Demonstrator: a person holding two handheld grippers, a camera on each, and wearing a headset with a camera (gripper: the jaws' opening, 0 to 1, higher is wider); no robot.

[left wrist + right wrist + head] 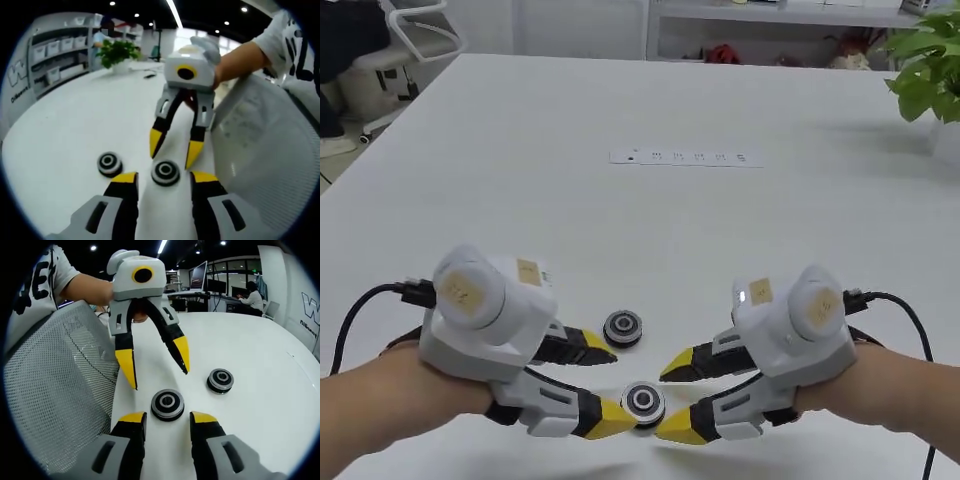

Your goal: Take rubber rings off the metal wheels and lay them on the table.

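Since the near wheel [643, 400] and the far wheel [622, 328] both appear to wear their dark rubber rings [154, 406], the task looks barely begun. The near wheel lies flat on the table [720, 230] between the left gripper [623, 388] and the right gripper [660, 405], which face each other, jaws of both spread open, holding nothing. Next, I'd guess, one must pinch the wheel steady while the other peels the ring off.

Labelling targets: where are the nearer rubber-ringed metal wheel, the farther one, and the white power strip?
Nearer rubber-ringed metal wheel [643, 400]: head view, centre hub.
Farther rubber-ringed metal wheel [622, 327]: head view, centre hub.
White power strip [685, 157]: head view, top face middle.
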